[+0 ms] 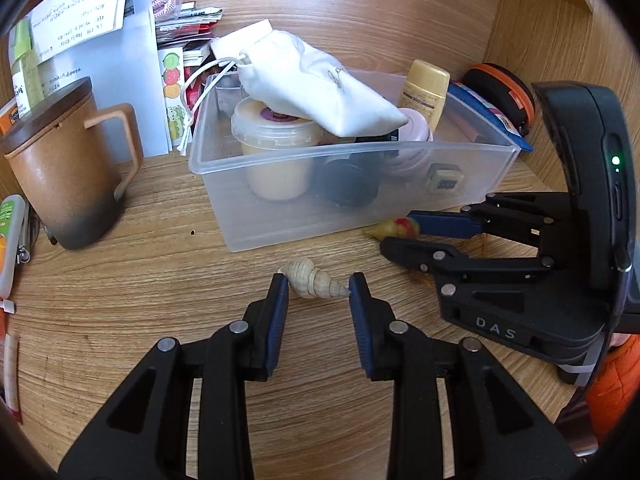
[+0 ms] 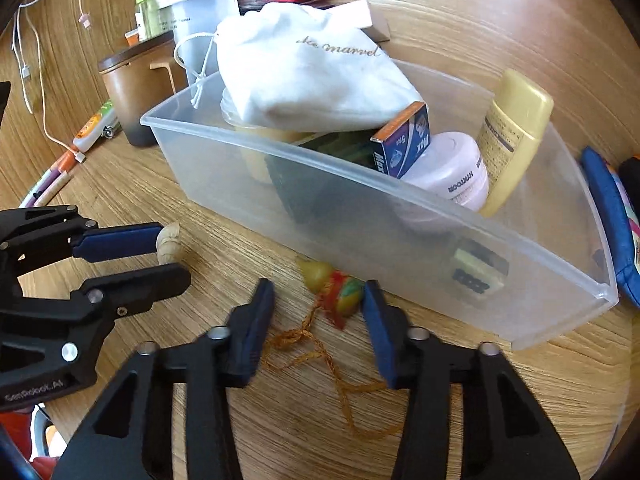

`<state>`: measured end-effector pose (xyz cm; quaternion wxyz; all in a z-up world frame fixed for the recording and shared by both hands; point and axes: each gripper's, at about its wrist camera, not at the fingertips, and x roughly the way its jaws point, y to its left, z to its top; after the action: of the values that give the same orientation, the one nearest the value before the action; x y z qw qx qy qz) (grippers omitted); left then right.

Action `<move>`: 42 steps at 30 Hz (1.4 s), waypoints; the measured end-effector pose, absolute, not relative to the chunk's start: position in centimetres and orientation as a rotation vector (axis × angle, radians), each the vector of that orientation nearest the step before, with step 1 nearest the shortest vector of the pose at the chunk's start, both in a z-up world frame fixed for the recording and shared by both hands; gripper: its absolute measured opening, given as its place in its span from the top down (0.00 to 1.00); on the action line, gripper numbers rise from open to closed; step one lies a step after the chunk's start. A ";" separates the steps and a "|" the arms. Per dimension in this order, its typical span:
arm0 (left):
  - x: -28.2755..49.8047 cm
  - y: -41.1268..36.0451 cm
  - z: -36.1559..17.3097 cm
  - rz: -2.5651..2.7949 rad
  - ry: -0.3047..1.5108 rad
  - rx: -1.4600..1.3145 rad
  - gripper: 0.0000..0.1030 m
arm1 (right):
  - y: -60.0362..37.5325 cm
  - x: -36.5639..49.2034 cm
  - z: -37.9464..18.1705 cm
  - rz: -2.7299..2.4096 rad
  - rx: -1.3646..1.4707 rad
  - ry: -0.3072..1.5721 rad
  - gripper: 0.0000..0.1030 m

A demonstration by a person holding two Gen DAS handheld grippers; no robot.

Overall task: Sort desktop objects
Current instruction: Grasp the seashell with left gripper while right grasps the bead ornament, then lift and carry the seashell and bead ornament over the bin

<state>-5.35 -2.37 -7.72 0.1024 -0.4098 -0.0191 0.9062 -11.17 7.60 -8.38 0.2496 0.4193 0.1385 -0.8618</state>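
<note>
Left wrist view: a shell [image 1: 312,280] is framed at frame centre by the open left gripper [image 1: 318,286].
Right gripper [image 2: 318,296], also open, brackets a charm [image 2: 340,294] beside the bin [image 2: 360,196]; fingers should be centred before closing, since both objects would likely slip.

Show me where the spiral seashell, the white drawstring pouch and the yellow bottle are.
spiral seashell [image 1: 310,282], left wrist view, middle of its ridged body.
white drawstring pouch [image 2: 308,72], right wrist view, cloth below the lettering.
yellow bottle [image 2: 514,136], right wrist view, its labelled body.
</note>
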 end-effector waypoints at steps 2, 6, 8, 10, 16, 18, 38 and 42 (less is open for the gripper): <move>-5.4 -2.4 -7.7 2.677 -0.062 -1.208 0.70 | 7.4 -11.1 -8.3 -2.347 1.135 0.390 0.77; -5.4 -2.7 -7.6 2.683 -0.079 -1.207 0.70 | 6.9 -10.6 -8.3 -2.358 1.115 0.417 0.79; -5.3 -2.8 -7.6 2.682 -0.091 -1.209 0.70 | 7.0 -10.4 -8.1 -2.358 1.099 0.404 0.81; -5.3 -2.9 -7.7 2.677 -0.099 -1.219 0.70 | 7.2 -9.8 -7.5 -2.372 1.070 0.396 0.81; -4.9 -2.6 -7.4 2.678 -0.100 -1.217 0.70 | 8.7 -8.3 -5.4 -2.405 1.008 0.363 0.81; -4.7 -2.3 -6.9 2.684 -0.089 -1.199 0.70 | 9.3 -7.9 -4.8 -2.412 0.999 0.348 0.81; -4.2 -1.2 1.9 2.787 0.019 -0.983 0.70 | 13.5 -5.0 5.8 -2.538 0.713 0.319 0.81; -4.5 -0.8 3.2 2.797 0.050 -0.951 0.70 | 13.4 -5.1 7.3 -2.553 0.671 0.311 0.81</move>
<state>-4.50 -0.79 3.16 0.0931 -0.3205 0.0168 0.9425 -5.12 13.40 7.30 0.2396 0.2451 0.1137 -0.9325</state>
